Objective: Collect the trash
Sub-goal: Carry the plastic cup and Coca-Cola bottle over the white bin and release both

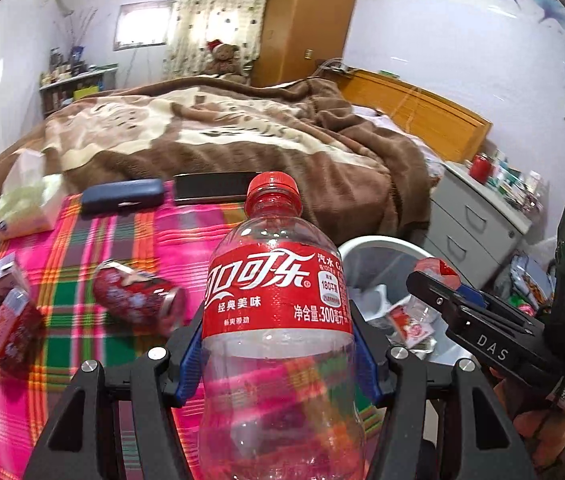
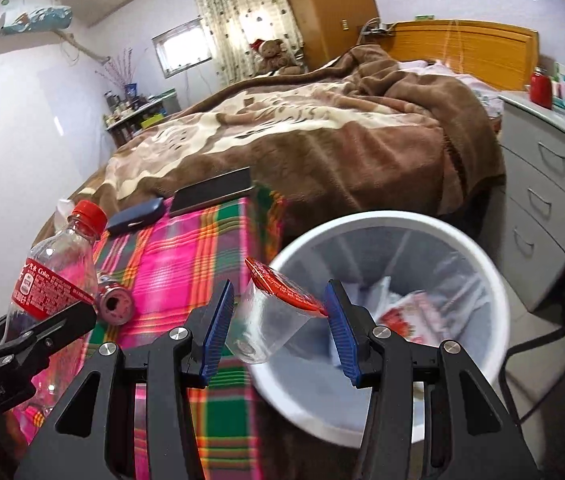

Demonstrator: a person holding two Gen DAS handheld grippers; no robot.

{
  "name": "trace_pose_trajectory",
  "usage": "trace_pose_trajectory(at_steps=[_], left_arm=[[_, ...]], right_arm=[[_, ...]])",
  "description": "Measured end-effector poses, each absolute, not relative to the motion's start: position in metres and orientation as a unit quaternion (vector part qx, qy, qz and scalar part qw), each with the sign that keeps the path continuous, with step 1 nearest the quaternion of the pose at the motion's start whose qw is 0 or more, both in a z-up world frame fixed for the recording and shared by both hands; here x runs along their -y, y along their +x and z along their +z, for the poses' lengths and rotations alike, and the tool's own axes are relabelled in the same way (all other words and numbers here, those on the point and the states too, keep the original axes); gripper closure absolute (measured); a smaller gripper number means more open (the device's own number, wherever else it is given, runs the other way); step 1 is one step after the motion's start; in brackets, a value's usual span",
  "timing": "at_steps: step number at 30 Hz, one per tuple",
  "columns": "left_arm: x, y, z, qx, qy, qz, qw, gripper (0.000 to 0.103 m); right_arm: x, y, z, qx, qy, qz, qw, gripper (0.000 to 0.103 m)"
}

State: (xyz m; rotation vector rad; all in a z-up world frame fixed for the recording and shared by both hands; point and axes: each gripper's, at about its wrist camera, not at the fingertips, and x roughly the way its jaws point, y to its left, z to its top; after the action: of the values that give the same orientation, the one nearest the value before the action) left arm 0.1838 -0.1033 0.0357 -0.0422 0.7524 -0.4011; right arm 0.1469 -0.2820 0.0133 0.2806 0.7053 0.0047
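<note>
Red-labelled clear cola bottle (image 1: pixel 278 320) fills the lower centre of the left wrist view, pinched upright by the left gripper (image 1: pixel 278 354). Over in the right wrist view, the right gripper (image 2: pixel 280 326) is spread wide around a tilted clear cup (image 2: pixel 272 320) with a red lid, which touches only the right pad, right at the rim of the white bin (image 2: pixel 478 256). Bin mouth is wide open, wrappers inside. Further back on the plaid blanket (image 1: pixel 130 240): crushed can (image 1: pixel 138 298), two small cartons (image 1: pixel 2 312), blue case (image 1: pixel 122 196), phone (image 1: pixel 214 187).
</note>
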Motion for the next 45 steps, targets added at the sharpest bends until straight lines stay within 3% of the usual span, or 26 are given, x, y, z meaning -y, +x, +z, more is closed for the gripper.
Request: trace_pose_trajectory(at_steps=[18,33,36,40,45], left_arm=[[0.212,0.204,0.021,-0.375,-0.006,-0.287,0.882,0.041],[0.243,0.237,-0.011,-0.413,-0.016,-0.3,0.86,0.041],[0.242,0.24,-0.012,-0.417,-0.021,-0.288,0.862,0.035],[0.238,0.241,-0.011,-0.418,-0.032,-0.295,0.859,0.034],[0.236,0.238,-0.01,-0.416,-0.027,-0.287,0.862,0.034]], right_arm=[[0.351,0.144,-0.01,-0.376,0.133,-0.068,0.915,0.054],[0.368,0.15,-0.032,-0.418,0.122,-0.072,0.898,0.054],[0.369,0.15,-0.032,-0.42,0.118,-0.077,0.897,0.053],[0.372,0.149,-0.032,-0.417,0.124,-0.082,0.897,0.041],[0.372,0.146,-0.03,-0.413,0.127,-0.083,0.898,0.041]])
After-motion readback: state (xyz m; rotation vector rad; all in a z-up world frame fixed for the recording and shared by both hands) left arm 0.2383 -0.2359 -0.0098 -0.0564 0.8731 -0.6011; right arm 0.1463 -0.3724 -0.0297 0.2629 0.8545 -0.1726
